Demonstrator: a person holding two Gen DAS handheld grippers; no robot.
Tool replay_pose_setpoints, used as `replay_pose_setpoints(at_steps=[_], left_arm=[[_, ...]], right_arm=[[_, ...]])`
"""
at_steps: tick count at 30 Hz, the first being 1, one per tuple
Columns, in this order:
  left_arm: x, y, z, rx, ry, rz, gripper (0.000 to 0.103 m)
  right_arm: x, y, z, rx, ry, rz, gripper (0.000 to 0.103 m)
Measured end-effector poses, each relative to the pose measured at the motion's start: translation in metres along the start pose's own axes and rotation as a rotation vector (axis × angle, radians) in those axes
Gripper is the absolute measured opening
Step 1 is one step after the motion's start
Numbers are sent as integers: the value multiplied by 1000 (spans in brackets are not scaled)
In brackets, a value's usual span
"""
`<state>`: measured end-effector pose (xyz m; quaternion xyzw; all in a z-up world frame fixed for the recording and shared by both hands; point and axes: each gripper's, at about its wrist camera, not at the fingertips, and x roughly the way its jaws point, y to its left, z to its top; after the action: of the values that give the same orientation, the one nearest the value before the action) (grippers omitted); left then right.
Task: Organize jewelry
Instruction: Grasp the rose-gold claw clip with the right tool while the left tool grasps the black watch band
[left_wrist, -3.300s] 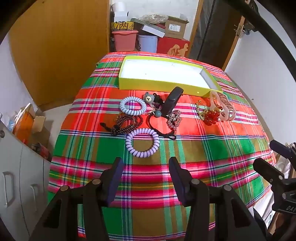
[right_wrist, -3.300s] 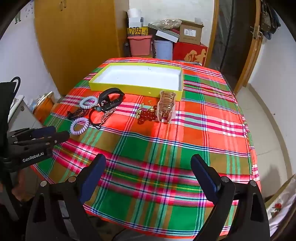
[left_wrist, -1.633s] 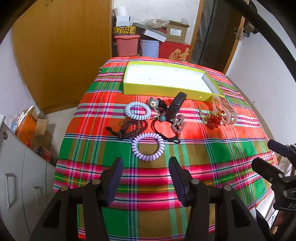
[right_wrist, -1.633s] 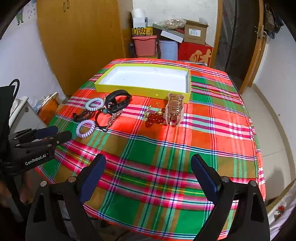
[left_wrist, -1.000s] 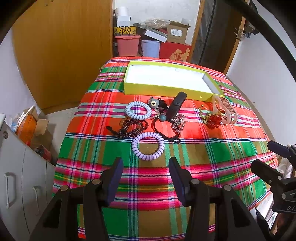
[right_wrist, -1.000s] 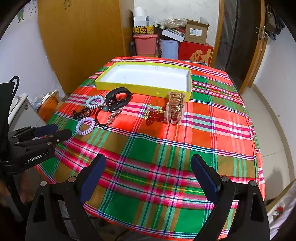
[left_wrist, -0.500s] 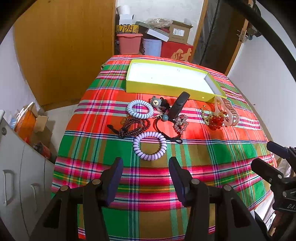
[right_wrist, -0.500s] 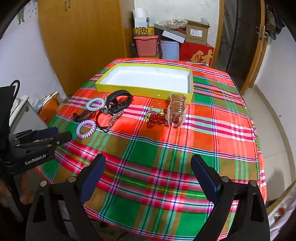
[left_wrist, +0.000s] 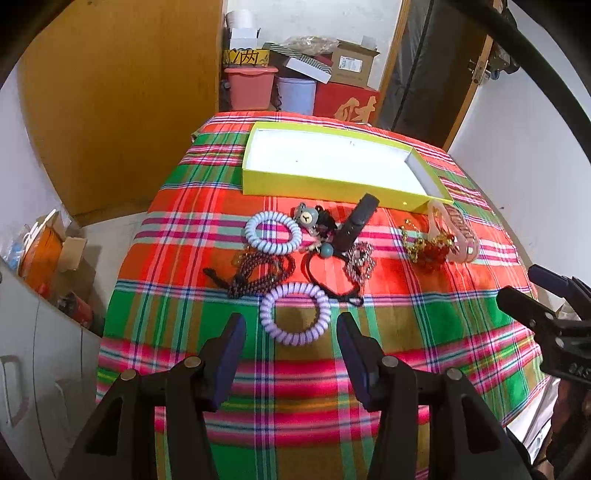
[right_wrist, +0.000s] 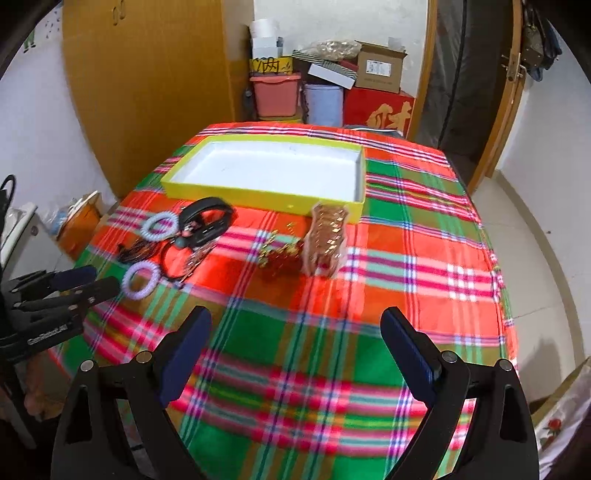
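A yellow tray (left_wrist: 295, 182) with a white floor stands empty at the far side of the plaid table; it shows in the right wrist view (right_wrist: 258, 194) too. In front of it lie a purple coil hair tie (left_wrist: 294, 318), a pale blue coil tie (left_wrist: 272, 237), a dark bead bracelet (left_wrist: 255, 275), a black band (left_wrist: 354, 225), a bear charm (left_wrist: 306, 216), red beads (left_wrist: 428, 251) and a pink hair claw (right_wrist: 327, 240). My left gripper (left_wrist: 291, 334) is open, just short of the purple tie. My right gripper (right_wrist: 295, 328) is open and empty above the near cloth.
The table's left edge drops to a grey cabinet (left_wrist: 33, 369) and floor clutter. Bins and boxes (right_wrist: 325, 88) are stacked behind the table, beside a wooden wardrobe (right_wrist: 147, 74). A door (right_wrist: 513, 92) stands at the right.
Both grippers have moved forward toward the jewelry. The purple tie now sits just ahead of my left fingers. No object has moved.
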<state>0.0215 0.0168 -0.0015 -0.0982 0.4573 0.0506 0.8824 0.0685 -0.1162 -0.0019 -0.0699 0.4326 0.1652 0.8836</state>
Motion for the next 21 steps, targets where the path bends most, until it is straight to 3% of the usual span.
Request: replay_pose_setpoints(at_steps=[4, 11, 19, 21], left_arm=[[6, -1, 11, 7, -11, -19, 51], [20, -3, 31, 8, -22, -50, 51], [31, -4, 40, 22, -15, -70, 51], [34, -6, 43, 30, -14, -74, 51]], right_arm=[[12, -11, 12, 29, -4, -12, 91], [34, -28, 32, 62, 20, -33, 76], [55, -35, 49, 77, 45, -13, 75], [62, -35, 53, 80, 57, -2, 68]])
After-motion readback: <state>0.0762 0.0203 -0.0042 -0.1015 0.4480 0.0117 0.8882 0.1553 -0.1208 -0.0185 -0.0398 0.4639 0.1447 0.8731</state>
